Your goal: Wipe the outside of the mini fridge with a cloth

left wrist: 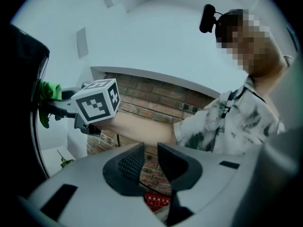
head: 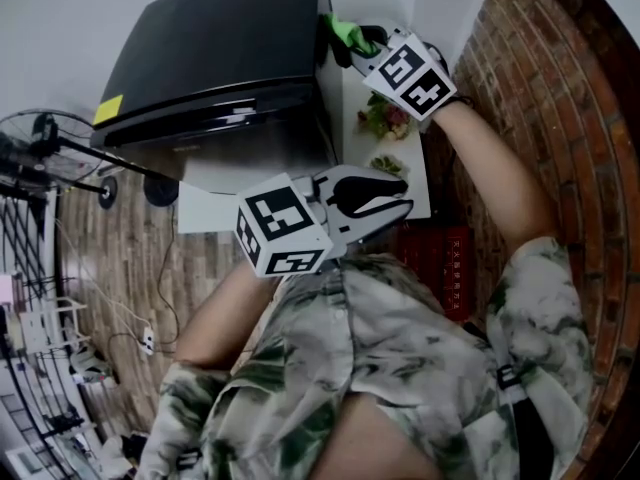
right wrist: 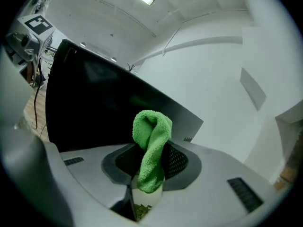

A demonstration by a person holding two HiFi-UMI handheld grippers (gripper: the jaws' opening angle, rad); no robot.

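Right gripper (right wrist: 150, 162) pinches a green cloth (right wrist: 151, 136) at the right edge of the fridge (head: 220, 58); left gripper (left wrist: 151, 157), narrowly parted, holds nothing. Most wiping seems left.

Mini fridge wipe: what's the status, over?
Right gripper shut on green cloth, at edge of black fridge. Left gripper empty, jaws apart. Nothing blocking.

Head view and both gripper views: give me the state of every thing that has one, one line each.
Black mini fridge: upright, door shut.
Green terry cloth: bunched up, pinched in the jaws, held close beside the fridge's side.
Right hand-held gripper: shut on the cloth.
Left hand-held gripper: jaws slightly apart, nothing between them, held back from the fridge.
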